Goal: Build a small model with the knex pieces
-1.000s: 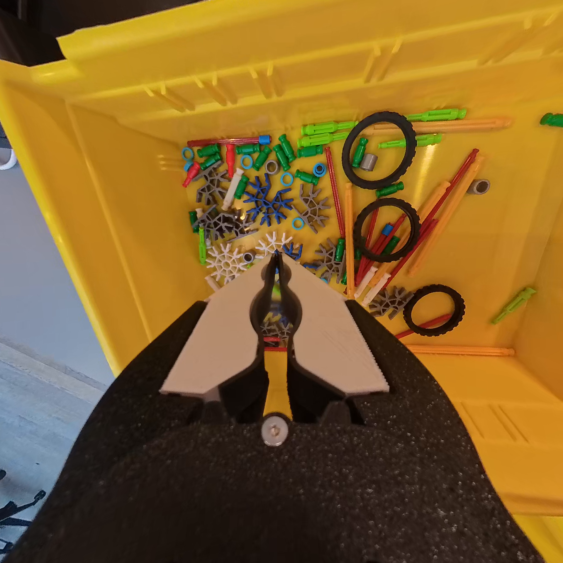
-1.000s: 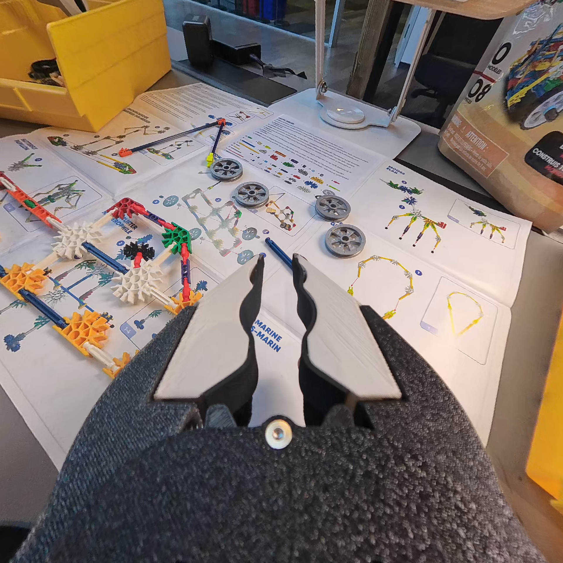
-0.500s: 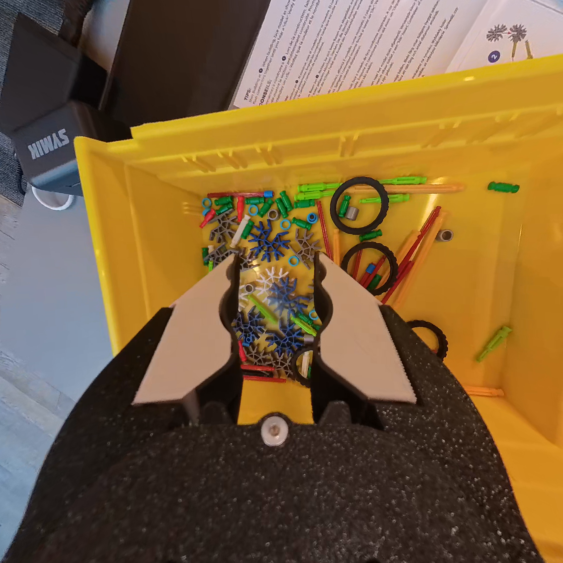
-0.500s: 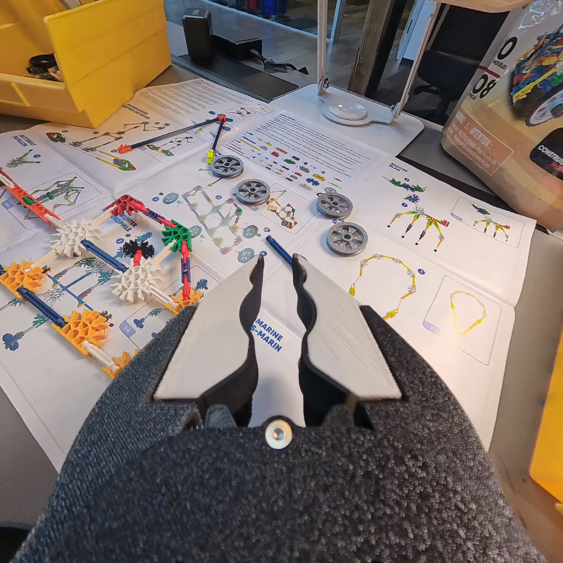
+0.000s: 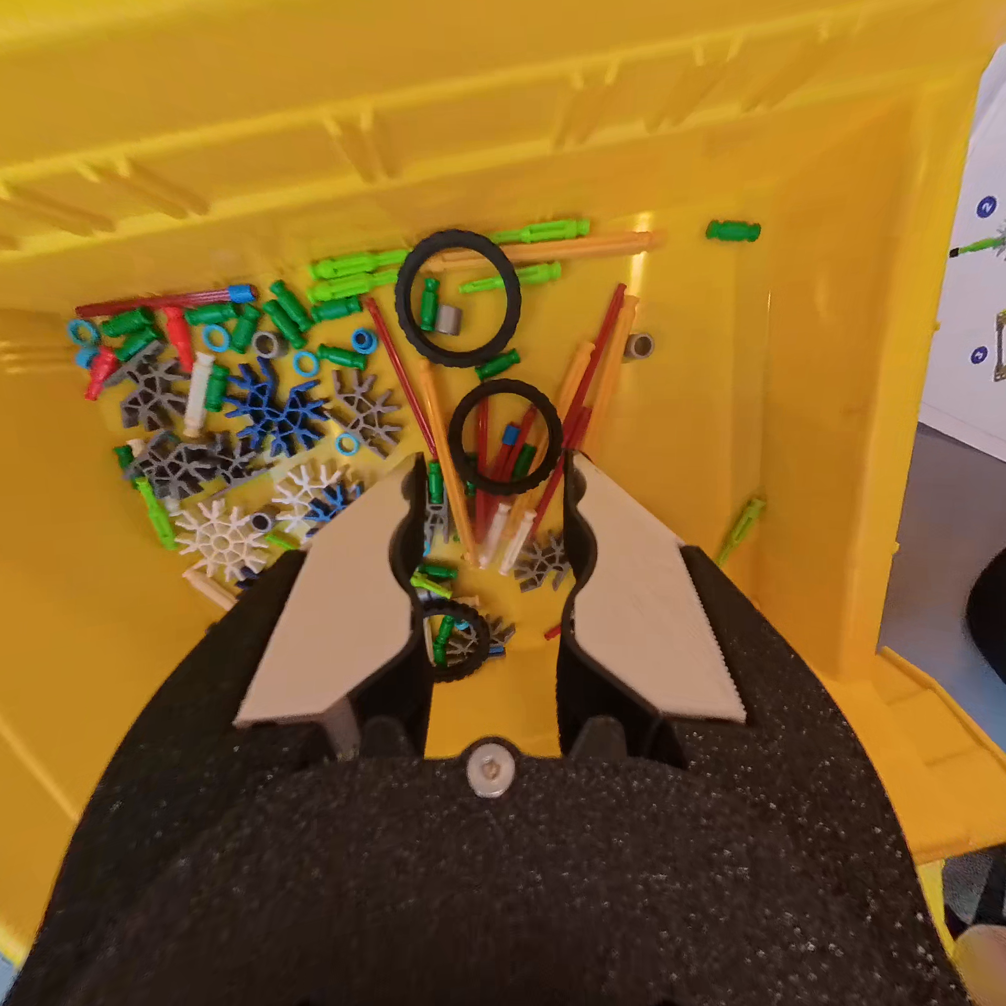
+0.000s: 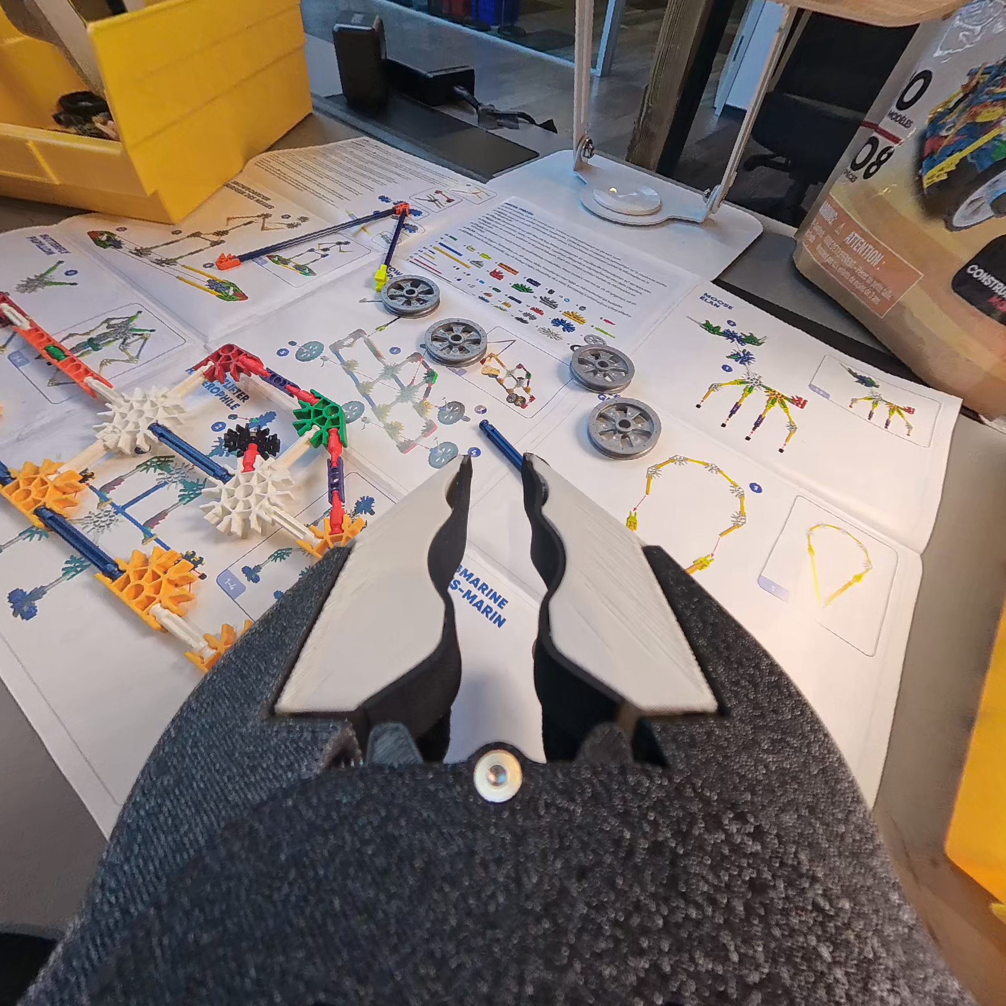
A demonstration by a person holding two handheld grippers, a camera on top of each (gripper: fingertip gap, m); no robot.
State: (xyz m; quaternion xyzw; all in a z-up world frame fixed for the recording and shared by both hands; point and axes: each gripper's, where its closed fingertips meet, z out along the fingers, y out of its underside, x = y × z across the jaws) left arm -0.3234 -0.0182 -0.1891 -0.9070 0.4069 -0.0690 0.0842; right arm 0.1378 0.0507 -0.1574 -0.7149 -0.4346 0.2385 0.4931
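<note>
My left gripper [image 5: 494,462] is open and empty inside a yellow bin [image 5: 707,435] of loose construction-toy parts. Its fingertips frame a black tyre ring [image 5: 505,435] lying over red and orange rods [image 5: 585,403]. A second tyre ring [image 5: 457,305] lies farther back; blue, grey and white snowflake connectors [image 5: 277,413] lie to the left. My right gripper [image 6: 495,462] is open and empty above a paper instruction sheet [image 6: 816,446], its fingertips just short of a loose blue rod [image 6: 498,440]. Several grey wheel hubs [image 6: 623,427] lie beyond it.
A partly built rod-and-connector frame [image 6: 163,479] lies on the sheet at left. A yellow bin [image 6: 179,98] stands at the back left, a cardboard product box [image 6: 914,190] at the back right, a white stand base [image 6: 626,201] at the back. Another yellow bin edge [image 6: 980,735] is at right. Across from one pair of fingers to the other is roughly 45 centimetres. From my right tips it is roughly 7 centimetres to the loose blue rod [image 6: 498,440]; from my left, 40 centimetres.
My left gripper opened from shut, pulled back up, then dropped into the bin again, now farther right over the tyre ring and rods. My right gripper has barely moved.
</note>
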